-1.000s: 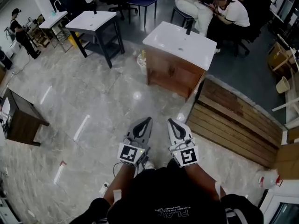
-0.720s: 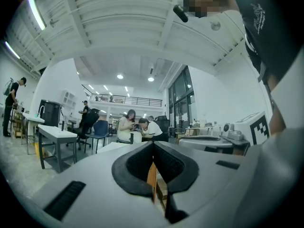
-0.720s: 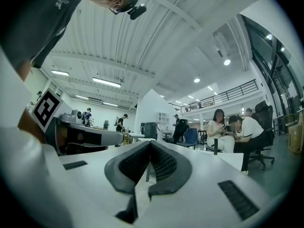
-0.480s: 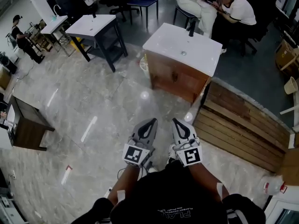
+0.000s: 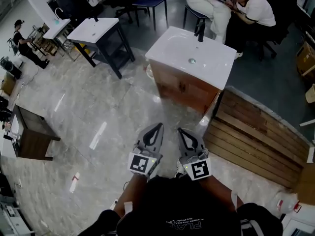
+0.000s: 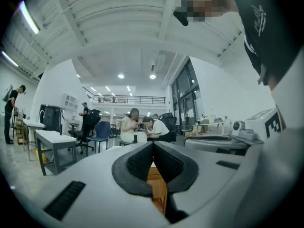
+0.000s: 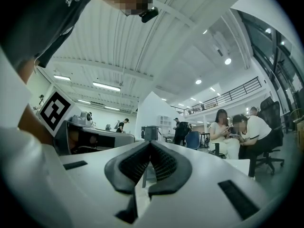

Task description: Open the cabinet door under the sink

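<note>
A wooden sink cabinet (image 5: 183, 88) with a white basin top (image 5: 209, 58) and a black faucet (image 5: 200, 29) stands on the marble floor ahead of me; its doors look closed. Both grippers are held side by side low in the head view, well short of the cabinet and pointing toward it. My left gripper (image 5: 156, 127) is shut and holds nothing. My right gripper (image 5: 181, 131) is shut and empty too. In the left gripper view the jaws (image 6: 153, 144) meet, with the cabinet's wood (image 6: 157, 189) showing below them. The right gripper (image 7: 151, 144) has its pads together as well.
A slatted wooden platform (image 5: 256, 132) lies on the floor right of the cabinet. A second white sink on a black frame (image 5: 96, 31) stands at the back left, and a dark wooden unit (image 5: 32, 132) at the far left. Seated people (image 5: 246, 9) are behind the cabinet.
The person has walked toward the sink cabinet, carrying both grippers forward; the cabinet sits nearer and slightly larger in the head view. Both grippers stay shut.
</note>
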`<act>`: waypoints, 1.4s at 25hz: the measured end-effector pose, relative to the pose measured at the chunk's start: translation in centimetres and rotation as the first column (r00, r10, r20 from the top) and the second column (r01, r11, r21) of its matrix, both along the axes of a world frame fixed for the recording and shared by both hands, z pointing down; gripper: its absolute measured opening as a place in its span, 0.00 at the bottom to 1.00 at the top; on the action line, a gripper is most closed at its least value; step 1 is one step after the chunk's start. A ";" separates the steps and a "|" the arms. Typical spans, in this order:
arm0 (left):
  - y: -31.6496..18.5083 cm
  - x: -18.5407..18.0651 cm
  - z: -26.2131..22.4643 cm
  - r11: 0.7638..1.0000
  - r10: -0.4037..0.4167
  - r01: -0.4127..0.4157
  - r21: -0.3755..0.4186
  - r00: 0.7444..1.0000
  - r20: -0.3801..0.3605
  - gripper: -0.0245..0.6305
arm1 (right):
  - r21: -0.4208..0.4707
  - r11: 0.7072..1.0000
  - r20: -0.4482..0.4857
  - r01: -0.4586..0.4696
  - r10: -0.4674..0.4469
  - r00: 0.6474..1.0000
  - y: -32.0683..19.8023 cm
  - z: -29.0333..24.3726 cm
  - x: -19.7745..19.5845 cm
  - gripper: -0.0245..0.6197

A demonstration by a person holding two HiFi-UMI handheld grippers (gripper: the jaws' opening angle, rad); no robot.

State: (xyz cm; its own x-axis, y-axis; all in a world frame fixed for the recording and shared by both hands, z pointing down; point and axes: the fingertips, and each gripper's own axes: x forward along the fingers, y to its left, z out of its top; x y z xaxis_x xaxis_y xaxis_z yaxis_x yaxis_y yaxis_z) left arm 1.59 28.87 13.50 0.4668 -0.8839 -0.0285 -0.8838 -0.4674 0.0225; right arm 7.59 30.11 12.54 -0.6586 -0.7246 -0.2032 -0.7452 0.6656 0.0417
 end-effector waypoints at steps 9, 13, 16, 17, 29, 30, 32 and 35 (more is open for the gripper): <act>-4.0 0.7 0.7 1.000 0.018 -0.018 -0.026 1.000 0.012 0.07 | -0.022 1.000 -0.002 -0.013 0.013 1.000 -4.3 1.6 0.8 0.07; -6.1 0.6 1.3 0.998 0.049 -0.049 -0.031 0.999 0.012 0.07 | -0.024 0.999 -0.006 -0.031 0.031 1.000 -6.2 2.0 0.4 0.07; -8.3 0.0 1.6 0.997 0.079 -0.078 -0.027 0.997 0.025 0.07 | -0.035 0.998 -0.020 -0.058 0.057 0.998 -8.2 2.3 -0.4 0.07; -9.1 -0.3 1.8 0.996 0.090 -0.089 -0.027 0.996 0.028 0.07 | -0.041 0.997 -0.025 -0.071 0.070 0.997 -9.0 2.5 -0.7 0.07; -19.9 -5.2 5.8 0.959 0.271 -0.267 -0.094 0.962 0.032 0.07 | -0.118 0.950 -0.103 -0.290 0.279 0.955 -19.1 7.2 -5.0 0.07; -20.7 -5.5 6.5 0.952 0.292 -0.288 -0.103 0.956 0.031 0.07 | -0.122 0.942 -0.114 -0.312 0.299 0.947 -19.8 7.9 -5.3 0.07; -22.4 -6.0 7.9 0.937 0.337 -0.331 -0.114 0.941 0.041 0.07 | -0.134 0.924 -0.136 -0.357 0.340 0.931 -21.3 9.3 -6.0 0.07; -24.8 -6.7 9.6 0.919 0.384 -0.377 -0.117 0.923 0.036 0.07 | -0.142 0.899 -0.154 -0.413 0.392 0.907 -23.3 10.8 -6.6 0.07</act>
